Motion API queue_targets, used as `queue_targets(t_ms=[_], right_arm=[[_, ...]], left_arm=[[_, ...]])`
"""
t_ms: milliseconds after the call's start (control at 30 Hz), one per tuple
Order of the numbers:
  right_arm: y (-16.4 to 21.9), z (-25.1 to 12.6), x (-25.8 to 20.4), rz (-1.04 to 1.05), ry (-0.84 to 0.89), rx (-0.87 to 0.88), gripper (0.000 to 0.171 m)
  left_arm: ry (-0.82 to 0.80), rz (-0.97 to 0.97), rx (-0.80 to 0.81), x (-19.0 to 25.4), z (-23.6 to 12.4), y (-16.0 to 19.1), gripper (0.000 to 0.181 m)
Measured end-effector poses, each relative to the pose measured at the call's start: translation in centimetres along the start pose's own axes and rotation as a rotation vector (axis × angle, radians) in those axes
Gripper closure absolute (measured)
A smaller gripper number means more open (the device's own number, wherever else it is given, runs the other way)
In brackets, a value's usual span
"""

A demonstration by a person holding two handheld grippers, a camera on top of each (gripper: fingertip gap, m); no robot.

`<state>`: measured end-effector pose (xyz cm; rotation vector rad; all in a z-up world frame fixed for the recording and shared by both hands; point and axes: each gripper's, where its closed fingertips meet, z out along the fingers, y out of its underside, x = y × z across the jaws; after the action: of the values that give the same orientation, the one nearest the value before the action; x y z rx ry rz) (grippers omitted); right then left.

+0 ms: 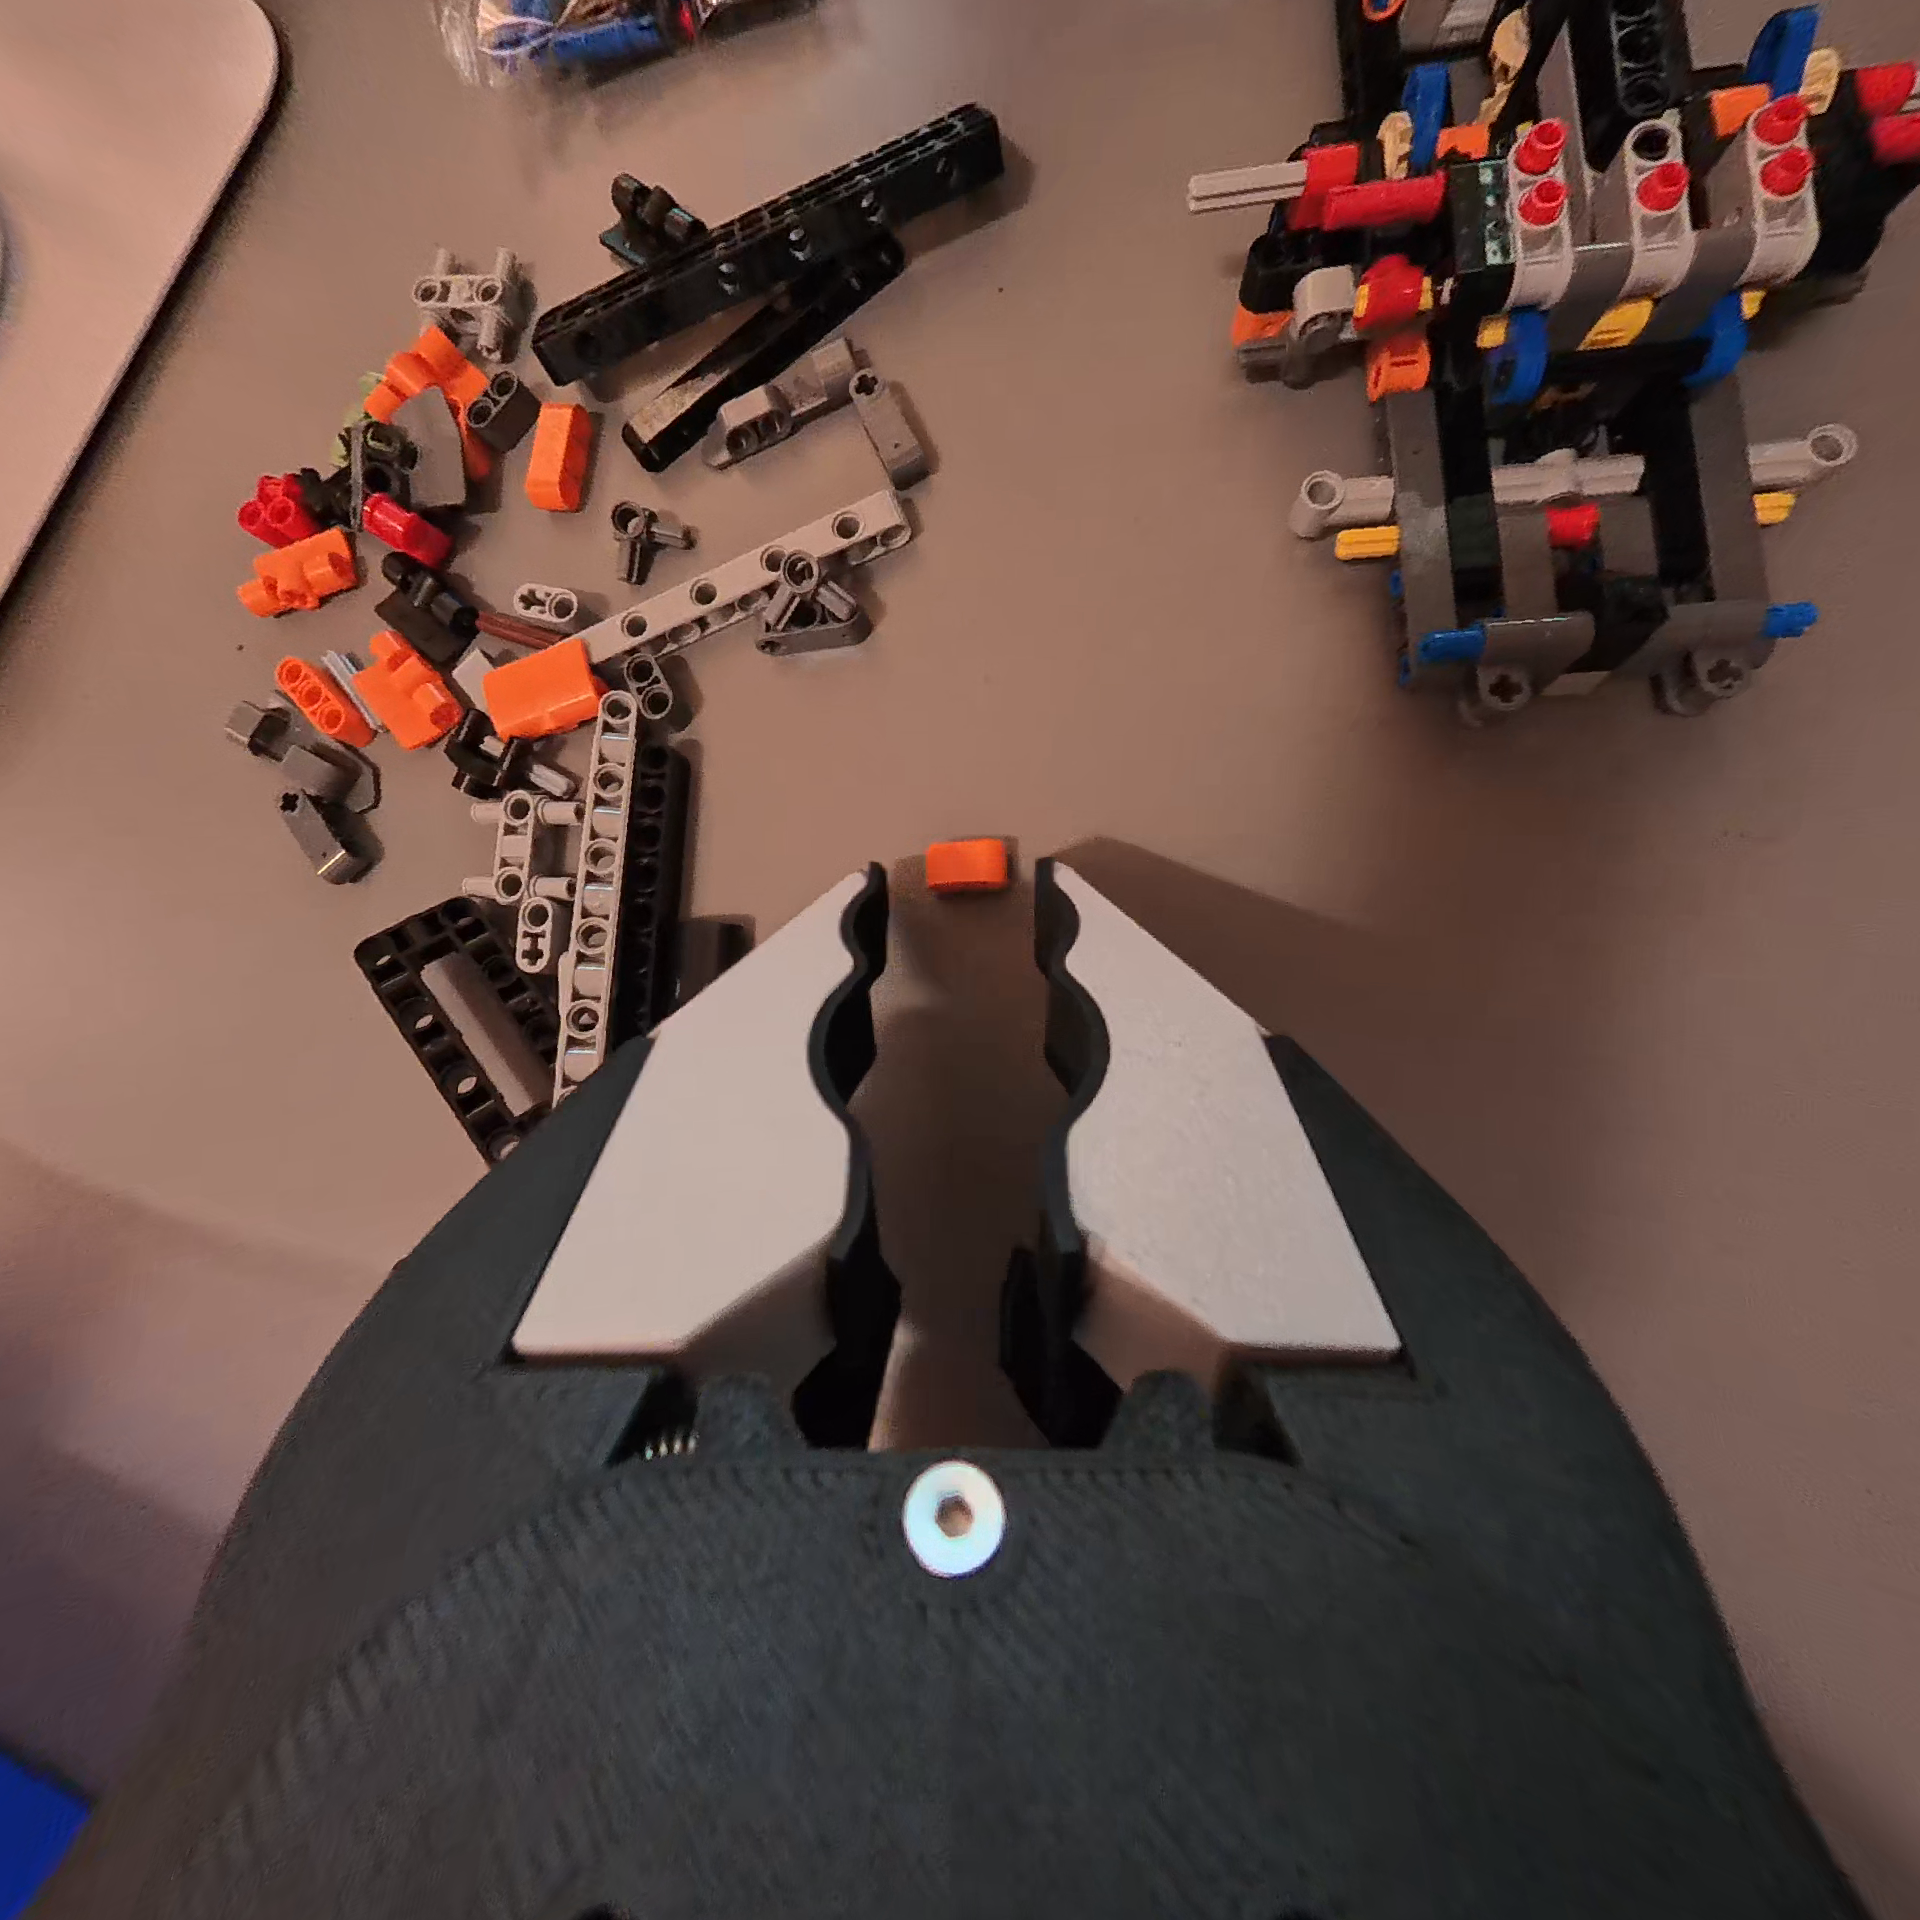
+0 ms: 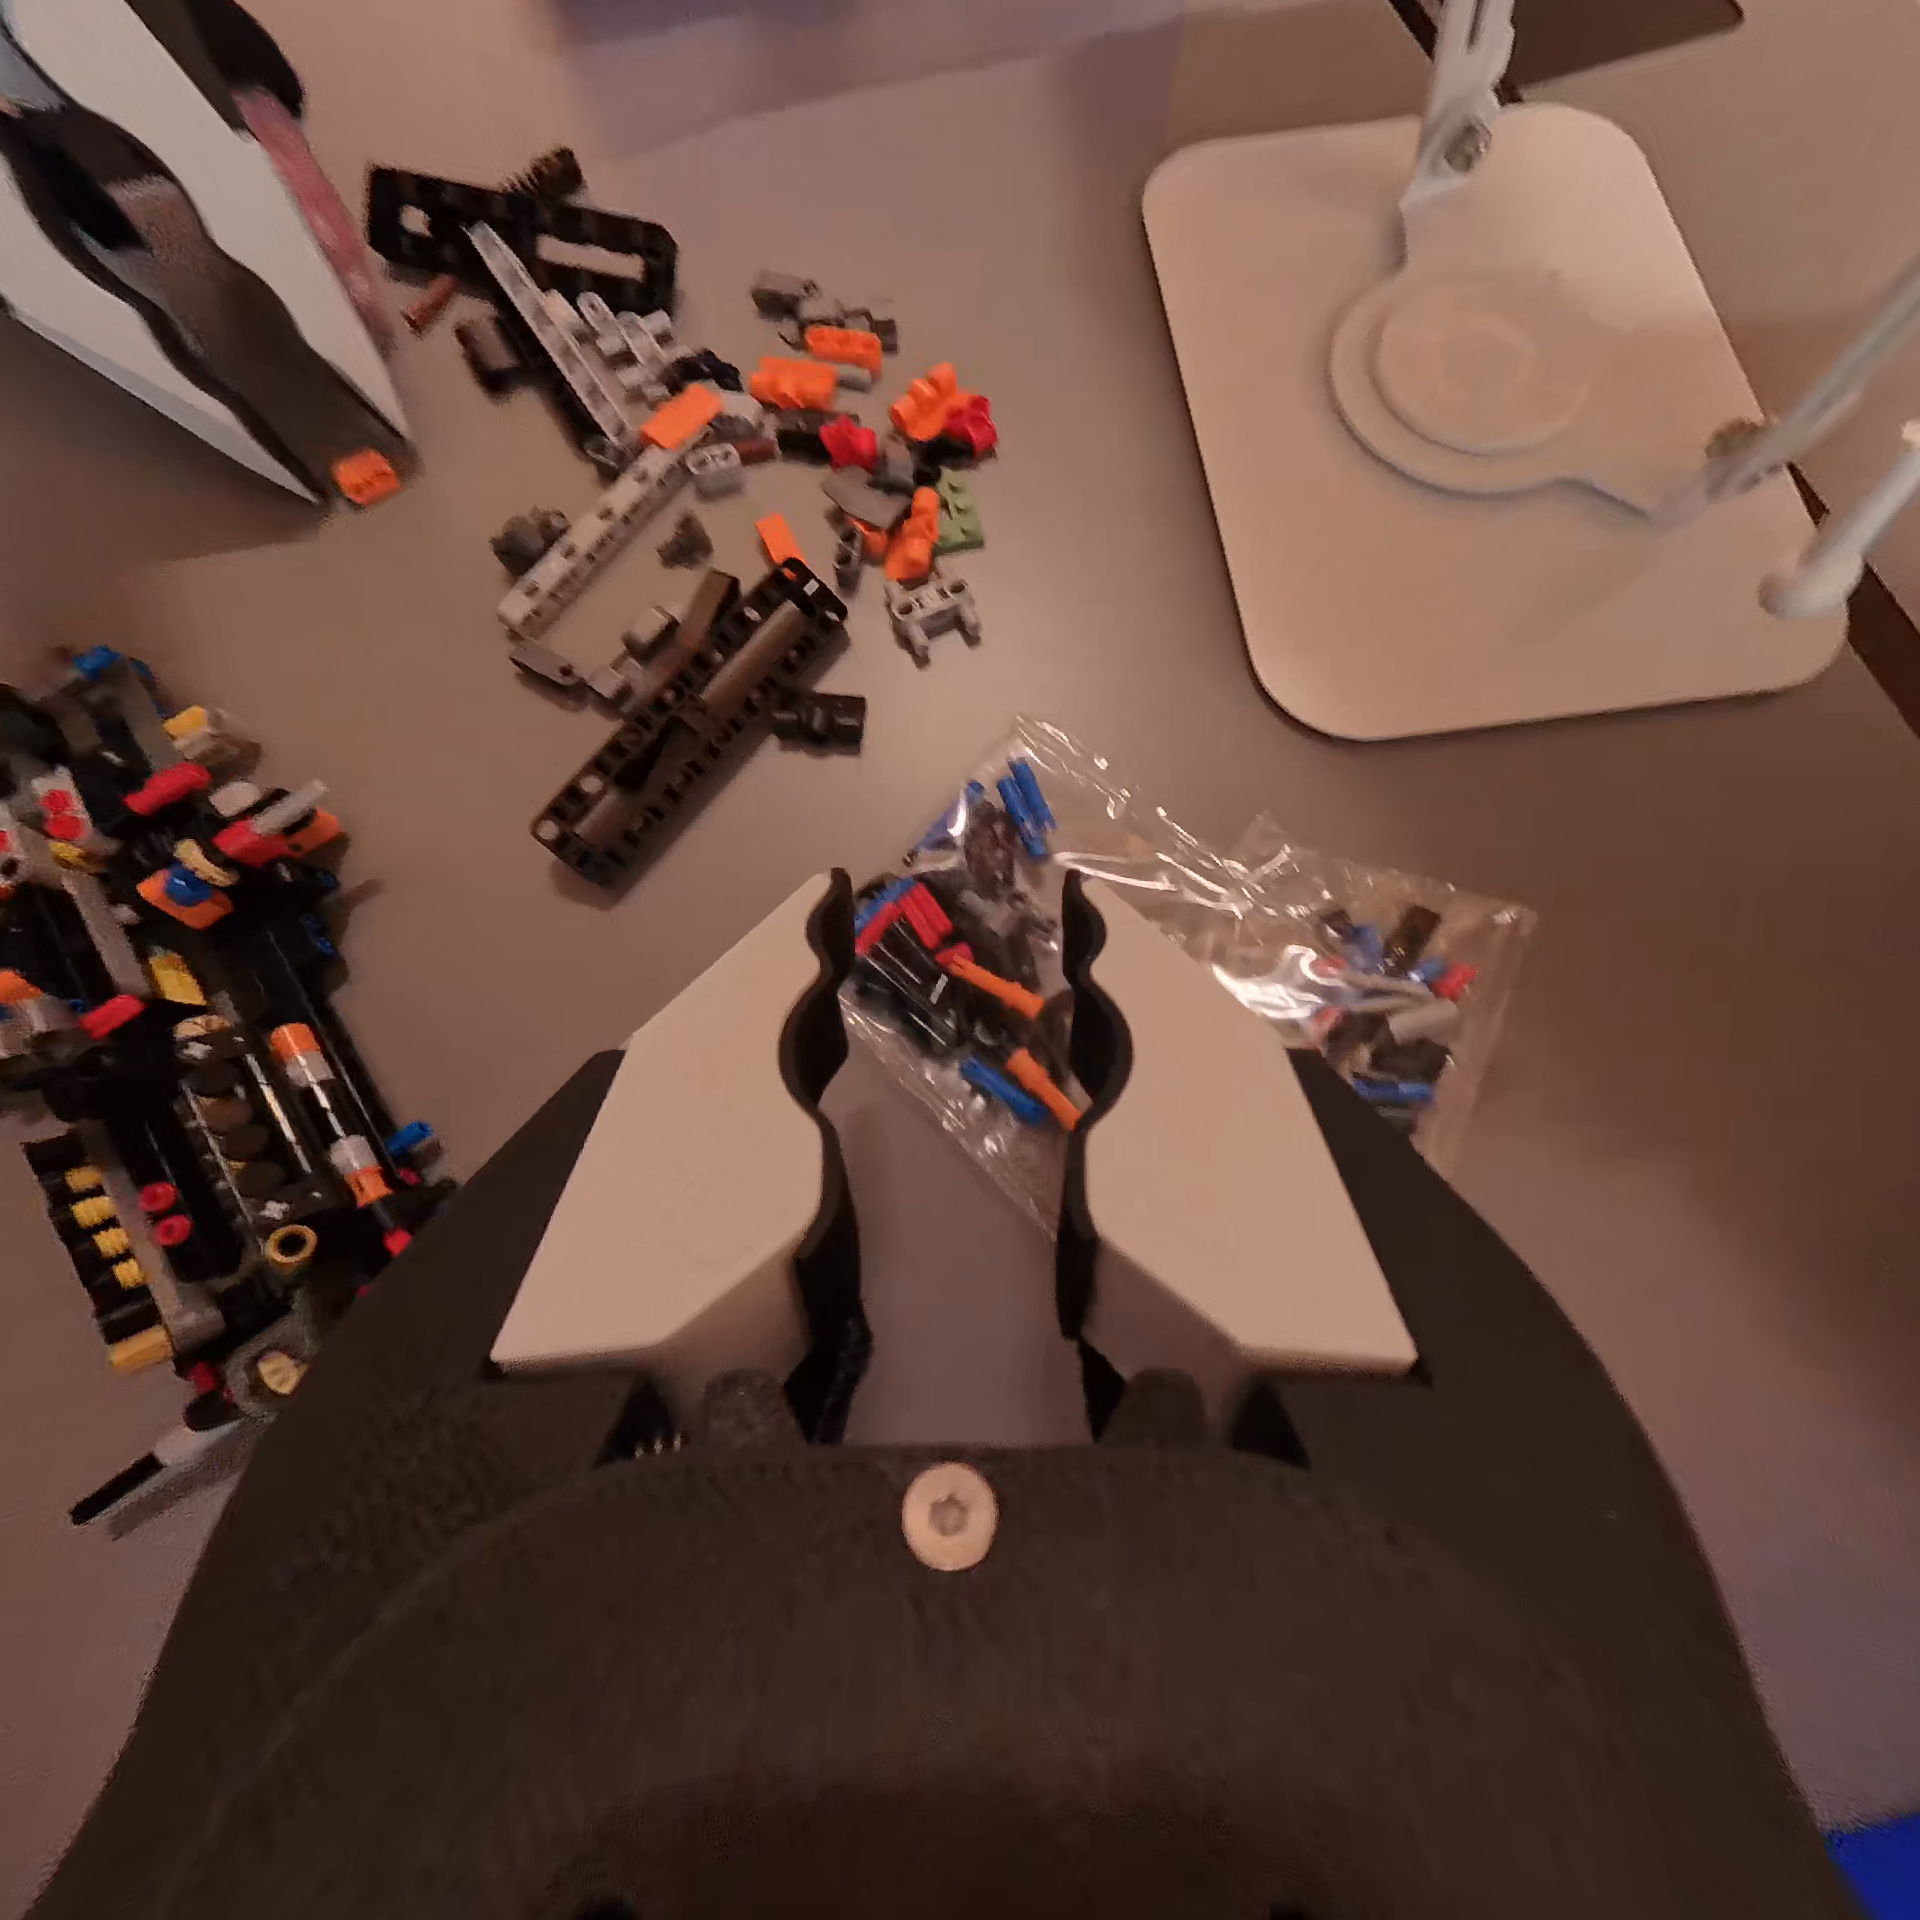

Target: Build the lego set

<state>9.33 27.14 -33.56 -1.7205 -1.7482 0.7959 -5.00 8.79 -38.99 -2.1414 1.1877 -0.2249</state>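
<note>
A small orange piece lies on the grey table just at the tips of my left gripper. The jaws are open and wider than the piece, with a gap on both sides. The partly built black, grey, red and blue model stands at the far right; in the right wrist view it is at the left. My right gripper is open and empty, hovering over a clear bag of small pieces. The left gripper and the orange piece show at the upper left of that view.
A pile of loose orange, grey, black and red pieces lies left of my left gripper, with long black beams behind it. The pile sits mid-table in the right wrist view. A white stand base is at the right.
</note>
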Motion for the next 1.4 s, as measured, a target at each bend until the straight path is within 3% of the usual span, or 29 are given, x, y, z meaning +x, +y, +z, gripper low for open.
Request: queue_targets(t_ms=[33,333,600,700,833,967,1200,1333,1400], right_arm=[[0.4,-0.1,0.4,0.001,0.019,-0.021,0.134],[4.1,-1.6,4.8,0.298,0.223,-0.171,0.123],[7.1,0.1,4.9,0.384,0.215,-0.299,0.14],[7.3,0.4,5.2,0.371,0.216,-0.288,0.167],[6.5,0.6,4.5,0.358,0.134,-0.225,0.171],[5.1,0.2,3.8,0.302,0.114,-0.181,0.171],[1.1,-1.3,2.5,0.162,0.114,-0.05,0.171],[0.3,-1.9,2.3,0.161,0.098,-0.007,0.168],[0.3,-2.0,2.3,0.168,0.086,0.007,0.164]], left_arm=[[0.003,-0.002,0.004,0.0,-0.2,-0.1,0.153],[-0.058,0.011,0.075,-3.2,-2.7,-3.7,0.152],[-0.095,0.08,0.075,-9.4,1.6,-11.2,0.154],[-0.105,0.117,0.071,-10.8,3.2,-13.2,0.155],[-0.054,0.053,0.123,-11.2,5.2,-15.6,0.156],[-0.003,0.018,0.076,-11.6,8.7,-15.4,0.155],[0.127,-0.059,0.141,-12.3,12.1,-16.5,0.149],[0.241,-0.137,0.221,-11.6,11.7,-17.3,0.181],[0.279,-0.155,0.233,-11.4,11.2,-17.4,0.181]])
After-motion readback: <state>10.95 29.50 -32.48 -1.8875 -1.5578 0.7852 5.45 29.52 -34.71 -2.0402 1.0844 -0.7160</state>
